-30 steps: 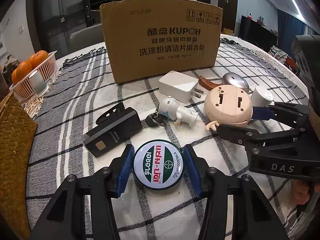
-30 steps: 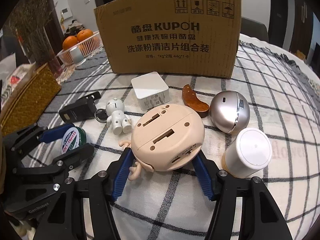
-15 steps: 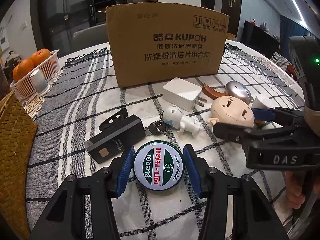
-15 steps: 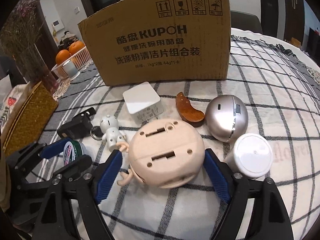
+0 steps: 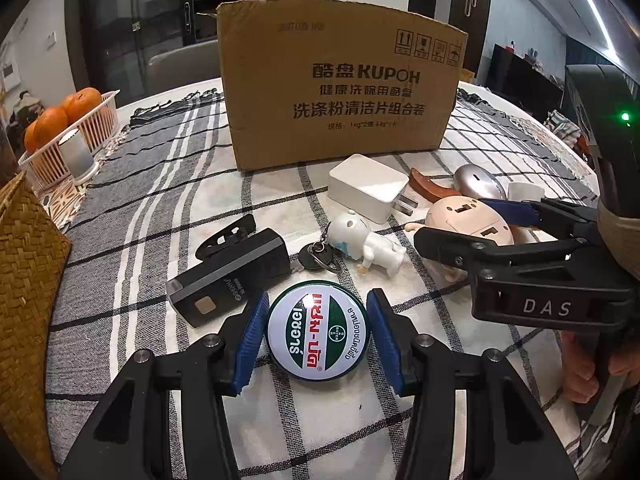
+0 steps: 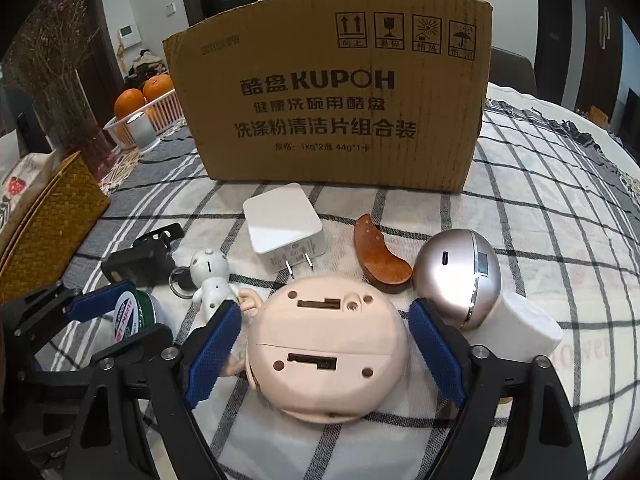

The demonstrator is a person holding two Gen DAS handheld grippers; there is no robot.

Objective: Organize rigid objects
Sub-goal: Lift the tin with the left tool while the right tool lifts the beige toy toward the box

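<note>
I have the left gripper [image 5: 316, 332] closed on the round tin [image 5: 316, 330], the right gripper [image 6: 324, 352] on the peach toy head [image 6: 326, 348]; both just lifted off the tablecloth [image 5: 160, 208]; cardboard box [image 6: 332, 96] next, I judge.

In the left wrist view, the beige round toy [image 5: 468, 220] at right of centre is half covered by the right gripper [image 5: 476, 224], so its lower edge and the contact of the jaws with it cannot be read. The silver ball [image 5: 478, 182] and white cylinder [image 5: 525, 191] behind it show only their tops. At the left edge the woven basket [image 5: 28, 264] is cut off. The small print on the black device [image 5: 230, 276] is too small to read.

In the right wrist view, the round tin [image 6: 130, 314] at lower left is mostly hidden behind the left gripper [image 6: 120, 316]. The white cylinder [image 6: 520, 330] is partly covered by the silver ball [image 6: 456, 278].
</note>
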